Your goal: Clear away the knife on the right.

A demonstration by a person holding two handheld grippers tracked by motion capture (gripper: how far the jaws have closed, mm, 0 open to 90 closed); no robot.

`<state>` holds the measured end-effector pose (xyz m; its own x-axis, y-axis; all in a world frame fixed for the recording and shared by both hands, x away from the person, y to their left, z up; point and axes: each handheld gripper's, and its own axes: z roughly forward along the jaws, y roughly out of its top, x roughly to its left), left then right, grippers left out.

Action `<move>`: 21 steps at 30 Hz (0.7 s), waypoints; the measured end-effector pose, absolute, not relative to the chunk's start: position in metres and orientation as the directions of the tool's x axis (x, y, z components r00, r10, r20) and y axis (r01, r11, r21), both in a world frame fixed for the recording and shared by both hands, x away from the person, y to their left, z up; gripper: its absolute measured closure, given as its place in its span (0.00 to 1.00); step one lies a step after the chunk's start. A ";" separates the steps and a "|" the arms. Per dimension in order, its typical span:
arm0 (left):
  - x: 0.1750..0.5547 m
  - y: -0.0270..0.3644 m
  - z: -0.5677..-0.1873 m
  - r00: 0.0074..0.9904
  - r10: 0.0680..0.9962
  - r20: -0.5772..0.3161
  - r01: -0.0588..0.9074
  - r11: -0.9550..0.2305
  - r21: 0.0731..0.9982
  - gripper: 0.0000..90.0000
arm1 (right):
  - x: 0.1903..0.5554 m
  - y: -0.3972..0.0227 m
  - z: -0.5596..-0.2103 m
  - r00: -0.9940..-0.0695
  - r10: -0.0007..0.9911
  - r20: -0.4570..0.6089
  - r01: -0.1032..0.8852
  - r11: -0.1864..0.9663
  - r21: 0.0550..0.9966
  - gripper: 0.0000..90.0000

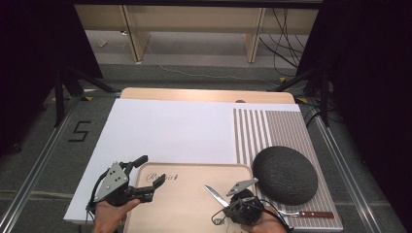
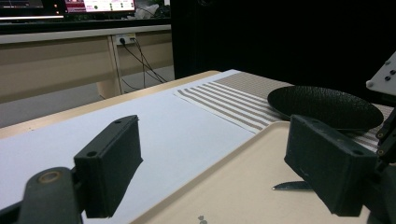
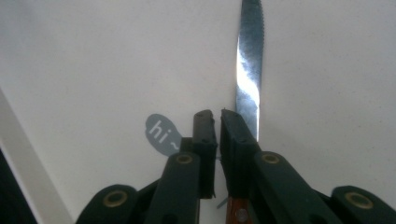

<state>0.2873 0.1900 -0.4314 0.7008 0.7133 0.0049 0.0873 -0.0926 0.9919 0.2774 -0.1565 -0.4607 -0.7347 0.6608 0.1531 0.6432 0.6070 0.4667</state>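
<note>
A steak knife (image 1: 214,193) with a serrated blade (image 3: 247,70) and a wooden handle (image 3: 233,212) lies on the beige tray (image 1: 184,213). My right gripper (image 1: 229,206) points down at the tray over the knife's handle end. Its jaws (image 3: 217,112) stand shut with a thin slit between them. The blade runs out from under the right jaw, and nothing shows in the slit. My left gripper (image 1: 149,171) is open at the tray's left rim, one jaw over the white paper and one over the tray (image 2: 233,177). From the left gripper view the knife tip (image 2: 292,185) shows.
A dark round dish (image 1: 285,174) sits on the striped mat (image 1: 272,128) right of the tray. A second wooden-handled utensil (image 1: 313,214) lies on the mat near the front edge. White paper (image 1: 170,131) covers the table's left and middle. A grey "hi" print (image 3: 159,133) marks the tray.
</note>
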 end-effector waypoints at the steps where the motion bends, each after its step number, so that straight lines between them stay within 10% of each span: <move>1: 0.287 0.190 -0.431 0.701 0.713 0.008 0.086 -0.095 0.992 0.19 | 0.279 -0.156 -0.462 -0.729 0.668 0.149 0.647 0.603 0.466 0.98; 21: 0.287 0.190 -0.431 0.702 0.712 0.002 0.088 -0.090 0.992 0.19 | 0.288 -0.169 -0.462 -0.672 0.733 0.108 0.690 0.566 0.450 1.00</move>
